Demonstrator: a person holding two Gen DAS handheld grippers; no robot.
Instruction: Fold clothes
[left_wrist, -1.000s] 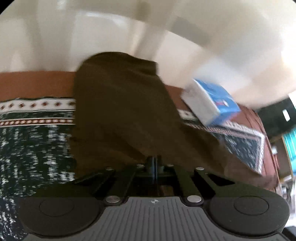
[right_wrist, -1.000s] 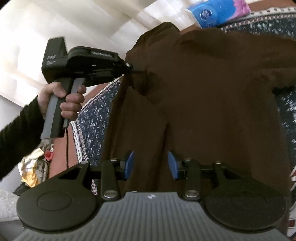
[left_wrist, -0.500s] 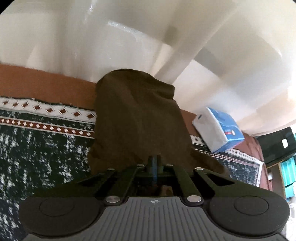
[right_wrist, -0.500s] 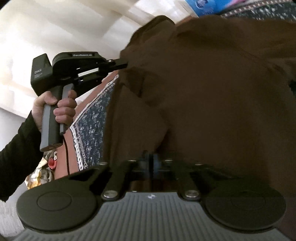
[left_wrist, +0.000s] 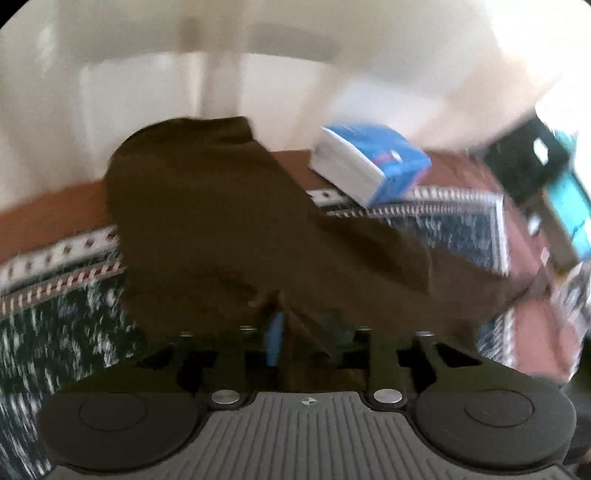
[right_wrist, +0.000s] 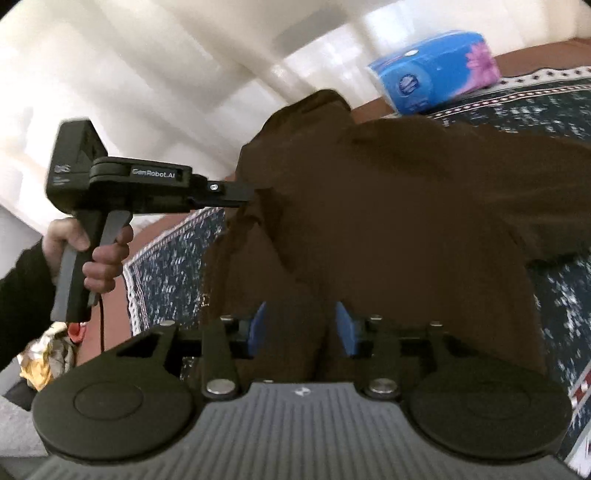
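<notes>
A dark brown garment (right_wrist: 388, 206) lies spread over the patterned cloth, one part raised toward the wall. It also fills the middle of the left wrist view (left_wrist: 221, 229). My right gripper (right_wrist: 300, 328) is open, its blue pads (right_wrist: 346, 326) apart with a fold of the garment lying between them. My left gripper (left_wrist: 299, 332) is blurred; its jaws stand partly apart with brown cloth between them. In the right wrist view the left gripper (right_wrist: 251, 194) meets the garment's left edge, held by a hand (right_wrist: 103, 254).
A blue tissue pack (right_wrist: 436, 70) lies at the back by the white wall; it also shows in the left wrist view (left_wrist: 369, 162). The dark blue patterned cloth (right_wrist: 173, 266) covers a brown surface. Crumpled things (right_wrist: 40, 354) lie at the far left.
My right gripper was shut on the garment half a second ago and is now open. My left gripper's jaws have parted. The left view has swung and is blurred.
</notes>
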